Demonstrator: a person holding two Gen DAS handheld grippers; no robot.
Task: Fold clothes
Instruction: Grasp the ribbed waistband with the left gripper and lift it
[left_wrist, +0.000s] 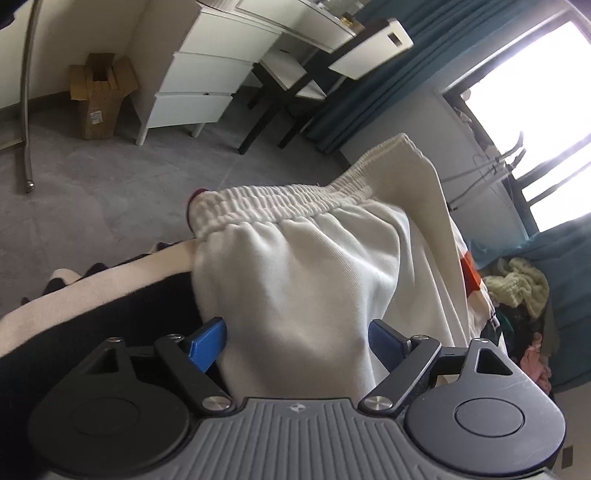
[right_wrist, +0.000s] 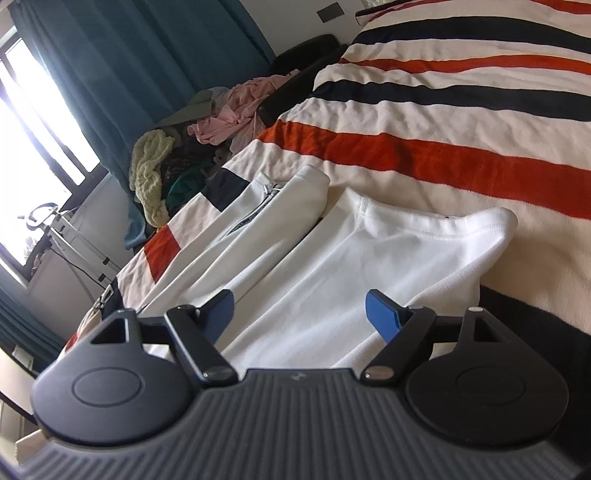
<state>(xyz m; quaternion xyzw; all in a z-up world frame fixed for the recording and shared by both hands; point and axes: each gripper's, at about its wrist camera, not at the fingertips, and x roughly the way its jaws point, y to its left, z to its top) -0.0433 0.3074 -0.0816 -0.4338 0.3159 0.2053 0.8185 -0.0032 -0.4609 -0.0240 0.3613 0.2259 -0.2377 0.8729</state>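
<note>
1. Nearest the lens in the left wrist view, the left tool (left_wrist: 297, 338) stands with its blue pads wide apart; white cloth bulges up between them, but neither pad visibly presses on it, so it grips nothing
2. That cloth is the white trousers (left_wrist: 295, 266), filling the middle of the frame, the gathered elastic waistband (left_wrist: 273, 208) running across the centre and draping over the edge of the bed (left_wrist: 74, 291)
3. In the right wrist view the right tool (right_wrist: 299, 314) is likewise spread wide and holds nothing, its pads poised over the white top (right_wrist: 369, 266) at lower centre
4. A second white garment with a zip (right_wrist: 258, 206) lies just beside the top, left of centre, both on the striped bedspread (right_wrist: 443, 155)
5. Handling, as a judgement: soft, light knit cloth that sags and creases; it will not slip much, nor break
6. Best hold: the thick waistband or a ribbed hem, where layers bunch and stay pinched
7. Unsorted clothes (right_wrist: 207, 122) are heaped at upper left
8. Writing: a label on the cardboard box (left_wrist: 98, 99), upper left, is too small to read; no brand legible anywhere
</note>
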